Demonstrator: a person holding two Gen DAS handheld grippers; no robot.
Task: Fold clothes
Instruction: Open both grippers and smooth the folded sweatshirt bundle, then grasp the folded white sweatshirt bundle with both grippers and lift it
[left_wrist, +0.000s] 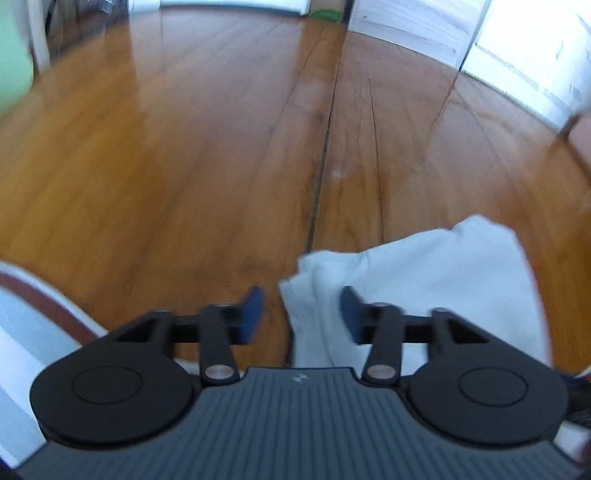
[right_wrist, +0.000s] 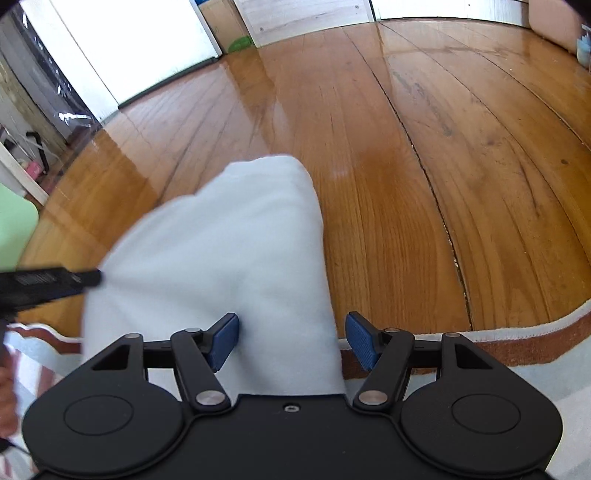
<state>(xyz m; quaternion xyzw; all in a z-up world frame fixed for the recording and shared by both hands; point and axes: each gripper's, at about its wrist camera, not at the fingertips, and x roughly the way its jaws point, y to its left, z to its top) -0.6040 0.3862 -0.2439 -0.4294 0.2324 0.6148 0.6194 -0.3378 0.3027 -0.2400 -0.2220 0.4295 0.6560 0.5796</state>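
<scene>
White cloth (right_wrist: 236, 258) bunched on wood floor (right_wrist: 406, 166), near end over rug (right_wrist: 517, 350) edge. Pale, soft folds; far end rounded, pointing into the room.

Right gripper (right_wrist: 291, 339): jaws wide, blue pads (right_wrist: 225, 341) either side of cloth's near end, not pinching. Cloth passes between and under.

Left gripper (left_wrist: 301, 314): jaws wide as well, holding nothing. Cloth (left_wrist: 424, 295) edge lies in the gap, mostly off toward right pad (left_wrist: 351, 314). Contact unclear; view blurred.

Left gripper's black tip (right_wrist: 55, 282) visible at cloth's left edge in right view.

Beyond: green object (right_wrist: 14, 221) far left, white door (right_wrist: 129, 48) bright at back.
</scene>
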